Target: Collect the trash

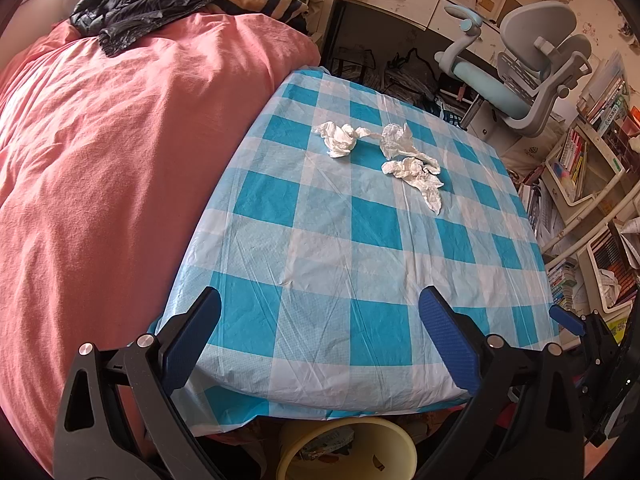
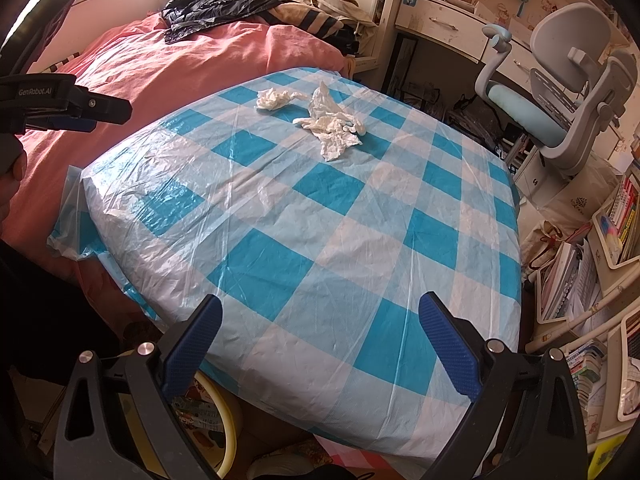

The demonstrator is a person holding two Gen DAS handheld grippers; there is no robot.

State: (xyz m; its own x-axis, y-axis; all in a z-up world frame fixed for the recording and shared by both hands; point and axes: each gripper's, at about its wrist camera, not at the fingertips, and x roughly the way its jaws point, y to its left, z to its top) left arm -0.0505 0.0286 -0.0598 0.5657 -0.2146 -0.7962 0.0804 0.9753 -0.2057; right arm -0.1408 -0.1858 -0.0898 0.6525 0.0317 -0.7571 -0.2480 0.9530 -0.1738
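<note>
The left wrist view looks down on a pale yellow round plastic bin (image 1: 348, 450) below the near edge of the worktop (image 1: 340, 248), which is draped in a blue-and-white checked plastic cloth; its mouth shows paper scraps inside. The right wrist view catches only a curved yellow strip of that bin's rim (image 2: 224, 408), but it alone shows the left gripper (image 2: 60, 114) from the side, over the pink bedcover (image 2: 168, 68), with a hand partly visible at the frame's edge.

Three crumpled white tissues (image 1: 384, 152) lie close together on the far part of the cloth, wrinkled and twisted, the nearest trailing a flat tail. In the right wrist view the same tissues (image 2: 320, 120) sit at the far middle.

The left gripper (image 1: 320, 340) and right gripper (image 2: 320, 340) both hover over the near edge, blue-padded fingers (image 1: 448, 340) spread wide, grasping nothing, well apart from the tissues.
</note>
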